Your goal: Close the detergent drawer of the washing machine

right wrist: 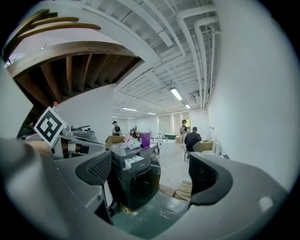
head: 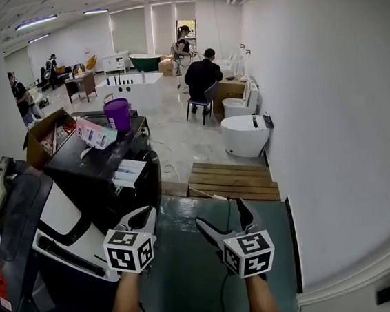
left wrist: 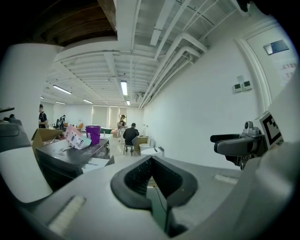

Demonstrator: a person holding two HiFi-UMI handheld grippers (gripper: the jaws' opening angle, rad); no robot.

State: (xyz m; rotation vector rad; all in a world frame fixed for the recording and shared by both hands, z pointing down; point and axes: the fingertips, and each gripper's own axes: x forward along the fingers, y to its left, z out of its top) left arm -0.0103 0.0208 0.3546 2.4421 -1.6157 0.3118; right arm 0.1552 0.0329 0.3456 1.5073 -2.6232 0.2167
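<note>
the detergent drawer [head: 129,172] juts from the washing machine [head: 89,171] at eleven o'clock of the left gripper [head: 145,218], closed and empty, which looks nearer than the wide-open, empty right gripper [head: 223,217].

No wording reading clearly anywhere; print on the pink packet [head: 95,133] lying atop the washing machine [head: 107,175] showing too small, reddish lines on a wall notice [left wrist: 289,70] blurring out
</note>
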